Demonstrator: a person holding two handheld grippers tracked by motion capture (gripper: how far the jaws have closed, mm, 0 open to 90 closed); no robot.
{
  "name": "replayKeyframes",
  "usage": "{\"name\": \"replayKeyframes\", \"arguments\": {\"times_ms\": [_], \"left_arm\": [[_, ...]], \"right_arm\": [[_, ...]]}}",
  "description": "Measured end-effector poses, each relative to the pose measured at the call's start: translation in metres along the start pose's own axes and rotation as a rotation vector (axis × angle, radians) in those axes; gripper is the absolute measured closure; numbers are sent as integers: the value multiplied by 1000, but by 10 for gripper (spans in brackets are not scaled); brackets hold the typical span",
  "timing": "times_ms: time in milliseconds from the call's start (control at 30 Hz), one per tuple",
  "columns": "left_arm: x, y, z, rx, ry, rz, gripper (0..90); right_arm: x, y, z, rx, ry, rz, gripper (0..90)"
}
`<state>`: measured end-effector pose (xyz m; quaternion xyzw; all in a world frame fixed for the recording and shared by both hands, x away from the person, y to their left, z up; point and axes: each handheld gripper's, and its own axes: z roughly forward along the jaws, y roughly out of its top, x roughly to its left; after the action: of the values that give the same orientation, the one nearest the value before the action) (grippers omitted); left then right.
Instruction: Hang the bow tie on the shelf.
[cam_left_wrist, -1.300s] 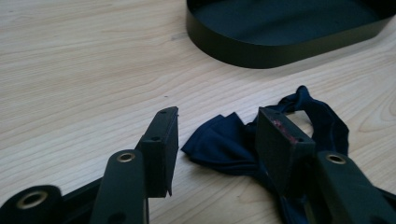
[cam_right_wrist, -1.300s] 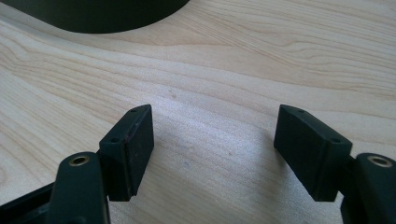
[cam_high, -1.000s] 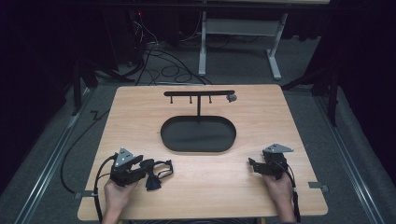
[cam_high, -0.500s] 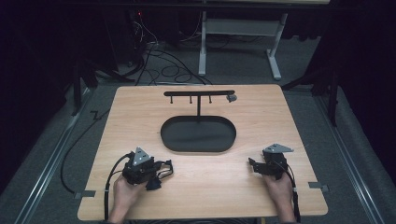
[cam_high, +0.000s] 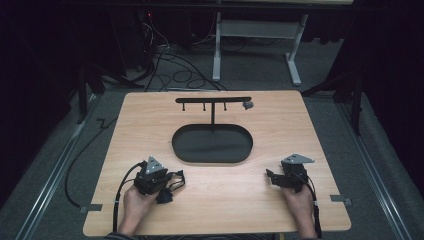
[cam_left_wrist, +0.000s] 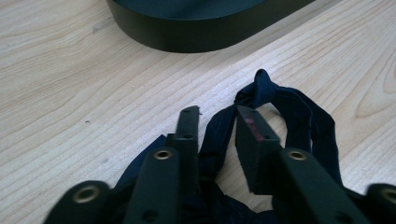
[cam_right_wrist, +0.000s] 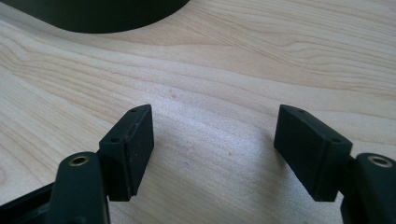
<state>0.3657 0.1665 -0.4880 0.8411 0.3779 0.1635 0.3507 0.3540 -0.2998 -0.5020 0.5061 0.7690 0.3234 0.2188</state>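
A light wooden table (cam_high: 150, 125) is seen from above, set on a grey carpeted floor with cables trailing behind it. At the middle of the table a black oval tray (cam_high: 212, 144) is placed, and from its far edge a thin post rises to a horizontal black bar (cam_high: 212, 100) from which three small hooks hang; a small grey piece is fixed at the bar's right end.

The left gripper (cam_high: 172, 182) is held in the person's left hand (cam_high: 135, 202) near the front left of the table, just in front of the tray's left end. A dark navy fabric band (cam_left_wrist: 299, 116) is seen in the left gripper view, looped and crumpled on the wood, touching the table. A strand of it runs up between the jaws, which are drawn narrow around it; the band is gripped there, while the rest of the loop curves off to the right of the jaws. The tray's black wall (cam_left_wrist: 196, 39) is seen just beyond.

The right gripper (cam_high: 270, 177) is held in the right hand (cam_high: 300, 202) near the front right of the table, well apart from the left one. In the right gripper view its jaws are spread wide over bare wood, with nothing between them, and the tray's edge (cam_right_wrist: 93, 18) is glimpsed at the upper left.
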Motion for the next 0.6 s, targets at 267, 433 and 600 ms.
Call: {"name": "replayKeyframes", "arguments": {"times_ms": [267,433,600], "left_arm": [[3,0,-2,3,-12,-12,853],[3,2,-6,-2,-14,-8,865],[5,3,-11,-9,-5,-7,866]], "right_arm": [[0,0,0,0,0,-2,299],[0,0,0,0,1,0,299],[0,0,0,0,0,0,299]]}}
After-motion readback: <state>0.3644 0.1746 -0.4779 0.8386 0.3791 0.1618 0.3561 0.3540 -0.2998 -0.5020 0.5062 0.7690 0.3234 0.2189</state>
